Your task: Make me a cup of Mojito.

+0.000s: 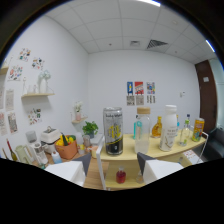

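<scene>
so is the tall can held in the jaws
No, the tall can stands on the yellow counter beyond the gripper, whose jaws are open.

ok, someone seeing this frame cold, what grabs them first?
Probably the tall can with black and yellow print, standing on the pale wooden shelf just ahead of the open gripper, roughly in line with the gap between its fingers. Next, the row beside it: a clear bottle with a wooden lid, then a white bottle. Off to the other side sits an orange pot holding yellow fruit.
</scene>
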`<state>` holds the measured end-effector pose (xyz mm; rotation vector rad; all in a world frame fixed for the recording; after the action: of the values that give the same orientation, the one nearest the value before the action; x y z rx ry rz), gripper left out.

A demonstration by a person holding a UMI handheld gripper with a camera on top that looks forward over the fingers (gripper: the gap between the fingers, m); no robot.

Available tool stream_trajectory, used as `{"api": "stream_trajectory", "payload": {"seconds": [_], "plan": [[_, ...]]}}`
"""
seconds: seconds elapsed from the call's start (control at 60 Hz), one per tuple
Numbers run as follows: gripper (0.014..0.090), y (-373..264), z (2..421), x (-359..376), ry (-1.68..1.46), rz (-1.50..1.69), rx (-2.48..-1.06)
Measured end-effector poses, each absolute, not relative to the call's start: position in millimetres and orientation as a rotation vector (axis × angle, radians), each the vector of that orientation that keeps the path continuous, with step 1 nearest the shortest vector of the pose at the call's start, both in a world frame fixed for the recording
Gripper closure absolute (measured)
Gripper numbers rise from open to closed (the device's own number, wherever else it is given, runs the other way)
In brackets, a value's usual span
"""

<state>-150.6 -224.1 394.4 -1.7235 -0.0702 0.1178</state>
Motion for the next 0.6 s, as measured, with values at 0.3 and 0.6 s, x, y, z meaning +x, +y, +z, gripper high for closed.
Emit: {"api": "stream_trajectory", "payload": {"seconds": [0.3, 0.6], "plan": [[0.0185, -131.7, 404.4, -160.8, -0.046, 0.101, -1.711], [0.0491, -86.3, 402.7, -165.3, -0.026, 0.108, -1.717]]}}
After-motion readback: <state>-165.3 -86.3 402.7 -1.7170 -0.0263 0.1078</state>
